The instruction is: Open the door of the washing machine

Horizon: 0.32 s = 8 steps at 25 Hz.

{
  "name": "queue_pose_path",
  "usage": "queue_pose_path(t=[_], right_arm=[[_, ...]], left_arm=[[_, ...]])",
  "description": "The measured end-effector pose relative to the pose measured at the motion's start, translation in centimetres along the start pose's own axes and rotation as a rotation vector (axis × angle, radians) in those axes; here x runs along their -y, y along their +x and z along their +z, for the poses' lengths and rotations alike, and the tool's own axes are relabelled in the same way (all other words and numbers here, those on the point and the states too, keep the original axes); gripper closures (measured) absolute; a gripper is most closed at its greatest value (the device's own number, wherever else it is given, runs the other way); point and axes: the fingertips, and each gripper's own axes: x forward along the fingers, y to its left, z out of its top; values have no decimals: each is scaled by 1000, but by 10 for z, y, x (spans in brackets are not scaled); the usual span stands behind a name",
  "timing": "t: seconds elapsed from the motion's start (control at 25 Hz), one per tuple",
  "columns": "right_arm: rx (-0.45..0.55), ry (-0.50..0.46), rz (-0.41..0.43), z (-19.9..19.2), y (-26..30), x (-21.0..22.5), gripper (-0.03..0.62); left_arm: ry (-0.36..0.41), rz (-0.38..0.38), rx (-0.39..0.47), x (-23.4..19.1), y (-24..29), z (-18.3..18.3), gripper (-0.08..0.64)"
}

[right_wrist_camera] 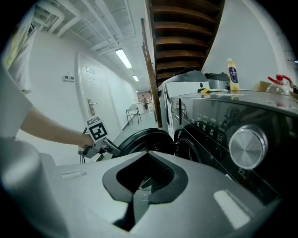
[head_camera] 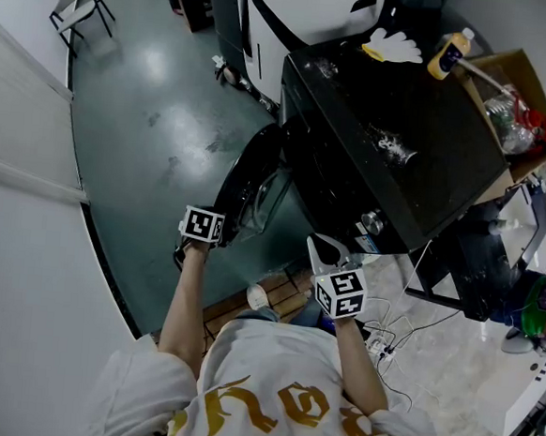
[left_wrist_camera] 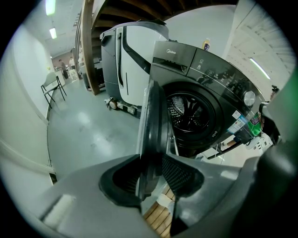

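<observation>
Dark grey washing machine (head_camera: 391,146): door (head_camera: 249,184) swung well out from front, roughly square to it. Drum (left_wrist_camera: 191,114) mouth in plain sight, nothing covering it. Left tongs (left_wrist_camera: 150,173) clamped on free rim of door, one pad on each face. Right tongs (right_wrist_camera: 142,193) together, nothing between them, hanging near front panel beside dial (right_wrist_camera: 245,148), well apart from door. Judgement: opening as good as done. Left to do: release rim, perhaps first push door little wider.
</observation>
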Motion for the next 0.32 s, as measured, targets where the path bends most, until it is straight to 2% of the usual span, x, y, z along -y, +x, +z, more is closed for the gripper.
queue_pose_path(t=[0.32], right_arm=[[-3, 1, -1, -2, 1, 0, 584]], left_arm=[[-2, 4, 9, -2, 1, 0, 416]])
